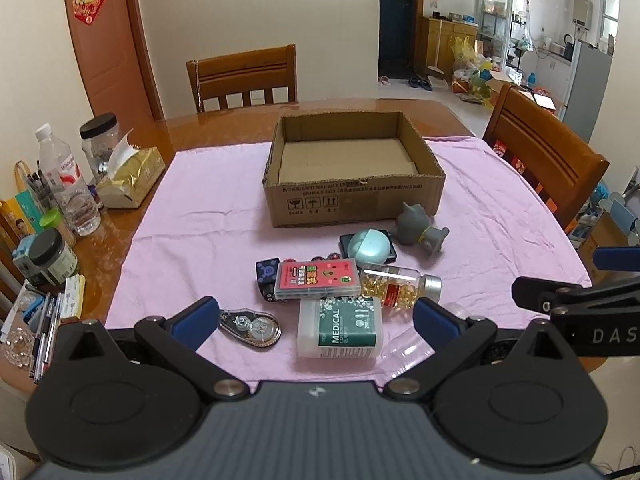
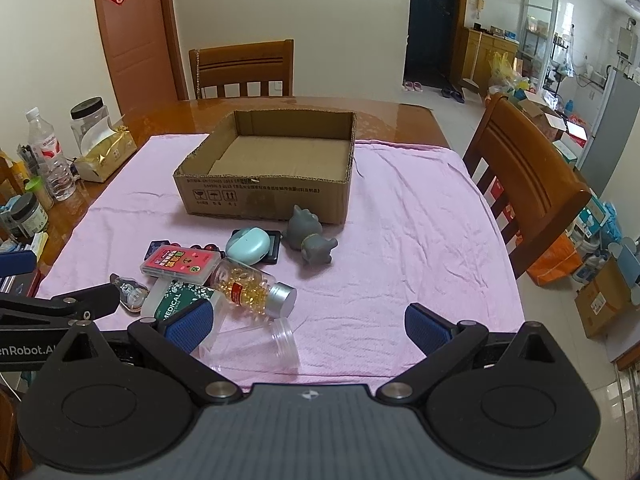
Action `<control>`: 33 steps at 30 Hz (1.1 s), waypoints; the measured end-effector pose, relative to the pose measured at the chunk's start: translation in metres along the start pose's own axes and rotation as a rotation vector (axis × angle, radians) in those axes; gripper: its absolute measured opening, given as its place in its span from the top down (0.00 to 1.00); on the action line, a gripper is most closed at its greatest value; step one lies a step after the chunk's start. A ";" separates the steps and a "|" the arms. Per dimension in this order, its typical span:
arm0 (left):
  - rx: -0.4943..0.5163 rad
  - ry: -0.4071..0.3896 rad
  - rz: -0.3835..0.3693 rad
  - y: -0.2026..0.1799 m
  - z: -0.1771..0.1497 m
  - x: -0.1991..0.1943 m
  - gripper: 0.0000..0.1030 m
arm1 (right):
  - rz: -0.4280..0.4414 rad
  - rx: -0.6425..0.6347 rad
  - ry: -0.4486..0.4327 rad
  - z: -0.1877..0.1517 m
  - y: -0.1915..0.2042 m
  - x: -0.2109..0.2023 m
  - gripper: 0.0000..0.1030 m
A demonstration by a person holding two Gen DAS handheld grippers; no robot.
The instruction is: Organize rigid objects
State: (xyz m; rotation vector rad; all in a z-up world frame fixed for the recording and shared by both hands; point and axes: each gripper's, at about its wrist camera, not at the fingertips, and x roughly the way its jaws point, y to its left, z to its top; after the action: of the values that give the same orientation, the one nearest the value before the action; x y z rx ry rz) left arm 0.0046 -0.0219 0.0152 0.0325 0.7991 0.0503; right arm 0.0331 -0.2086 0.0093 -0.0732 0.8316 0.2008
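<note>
Shallow brown cardboard box (image 1: 352, 168) sits empty mid-tabletop on pink cloth (image 1: 500, 220), long axis left-right. Clear glass bottle of yellow capsules (image 2: 250, 286) lies flat toward the near edge, silver cap pointing right. Left gripper (image 1: 316, 320) and right gripper (image 2: 306, 326) both spread, holding nothing

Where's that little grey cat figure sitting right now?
The grey cat figure lies on the pink cloth just in front of the cardboard box's near right corner, with the mint round case immediately to its left.
</note>
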 end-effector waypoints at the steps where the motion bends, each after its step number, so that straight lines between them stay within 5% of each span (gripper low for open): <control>1: 0.005 -0.006 0.002 -0.001 0.000 -0.001 0.01 | 0.003 -0.001 -0.003 0.000 0.000 -0.001 0.00; 22: 0.020 -0.038 -0.100 0.019 -0.010 0.018 0.01 | 0.107 -0.066 -0.070 -0.011 0.012 0.008 0.00; 33: 0.117 -0.010 -0.083 0.028 -0.031 0.040 0.01 | 0.135 -0.083 -0.010 -0.044 0.020 0.036 0.00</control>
State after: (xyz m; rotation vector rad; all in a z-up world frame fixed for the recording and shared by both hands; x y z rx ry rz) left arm 0.0094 0.0090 -0.0334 0.1100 0.7922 -0.0749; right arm 0.0209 -0.1894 -0.0465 -0.0943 0.8190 0.3624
